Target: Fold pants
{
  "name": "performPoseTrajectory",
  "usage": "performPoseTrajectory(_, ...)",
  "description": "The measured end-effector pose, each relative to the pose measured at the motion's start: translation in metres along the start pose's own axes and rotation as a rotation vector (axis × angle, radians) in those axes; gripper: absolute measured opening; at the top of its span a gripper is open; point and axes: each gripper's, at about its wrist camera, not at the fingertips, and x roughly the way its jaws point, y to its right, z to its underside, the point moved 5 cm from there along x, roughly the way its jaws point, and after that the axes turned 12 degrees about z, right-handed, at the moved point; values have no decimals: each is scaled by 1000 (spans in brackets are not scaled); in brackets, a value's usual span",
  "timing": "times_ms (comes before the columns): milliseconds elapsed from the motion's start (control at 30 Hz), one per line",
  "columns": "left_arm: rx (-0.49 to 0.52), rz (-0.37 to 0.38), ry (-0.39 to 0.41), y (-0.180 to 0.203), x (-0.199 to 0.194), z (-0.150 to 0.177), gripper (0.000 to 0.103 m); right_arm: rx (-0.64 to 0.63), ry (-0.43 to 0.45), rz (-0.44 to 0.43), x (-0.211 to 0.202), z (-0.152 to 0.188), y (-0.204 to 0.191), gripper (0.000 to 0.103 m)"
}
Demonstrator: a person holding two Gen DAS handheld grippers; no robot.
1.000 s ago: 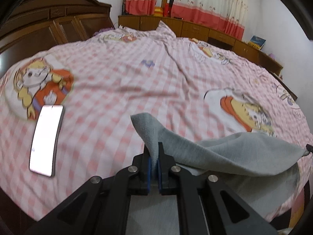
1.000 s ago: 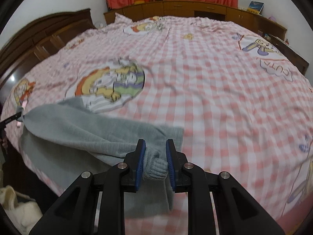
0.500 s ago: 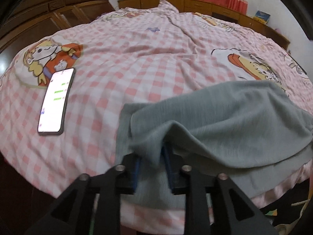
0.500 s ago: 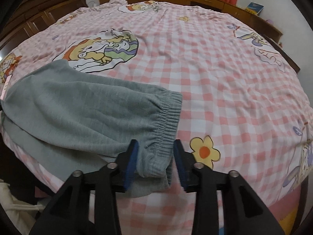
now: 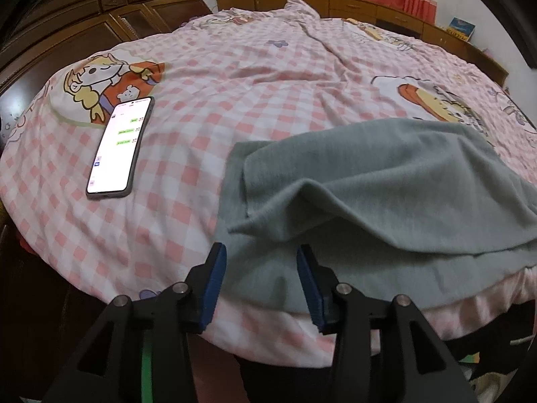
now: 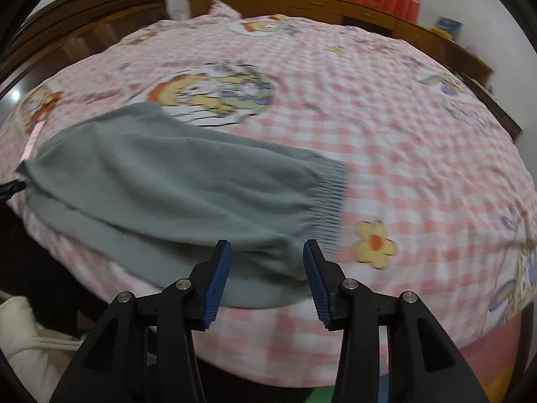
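Note:
Grey pants (image 5: 386, 181) lie folded over on the near edge of the pink checked bed (image 5: 235, 100). In the left wrist view the upper layer's edge sags loose just ahead of my left gripper (image 5: 260, 258), whose jaws are opening; the blue pads stand apart from the cloth. In the right wrist view the pants (image 6: 174, 181) show a ribbed elastic band (image 6: 330, 198) at their right end. My right gripper (image 6: 266, 252) hangs over the near hem, its jaws opening too, with cloth below the gap but not pinched.
A lit phone (image 5: 119, 146) lies on the bed, left of the pants. A dark wooden headboard (image 5: 84, 30) stands at the left; a low wooden cabinet (image 6: 335, 6) and curtains run along the far wall. A cream cloth (image 6: 27, 332) lies below the bed's edge.
Both grippers were shut on the grey cloth, lowered it onto the bed, then let go and opened. The pants now lie flat and both grippers have drawn back toward the bed's near edge.

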Motion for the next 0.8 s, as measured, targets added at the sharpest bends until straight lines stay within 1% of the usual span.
performPoseTrajectory(67, 5, 12, -1, 3, 0, 3, 46, -40, 10, -29, -5, -2, -21, 45)
performPoseTrajectory(200, 14, 24, -14, 10, 4, 8, 46, -110, 25, -119, -14, -5, -64, 45)
performPoseTrajectory(333, 19, 42, -12, 16, 4, 9, 46, -178, 31, -159, -14, -6, -98, 45)
performPoseTrajectory(467, 31, 57, -10, 21, 4, 10, 46, -196, 15, -196, -6, -6, -122, 45)
performPoseTrajectory(600, 38, 81, -11, 26, 8, 10, 46, -187, -10, -261, 1, -7, -146, 45)
performPoseTrajectory(800, 70, 100, -16, 36, 17, 6, 46, -257, -1, -302, 3, -11, -187, 45)
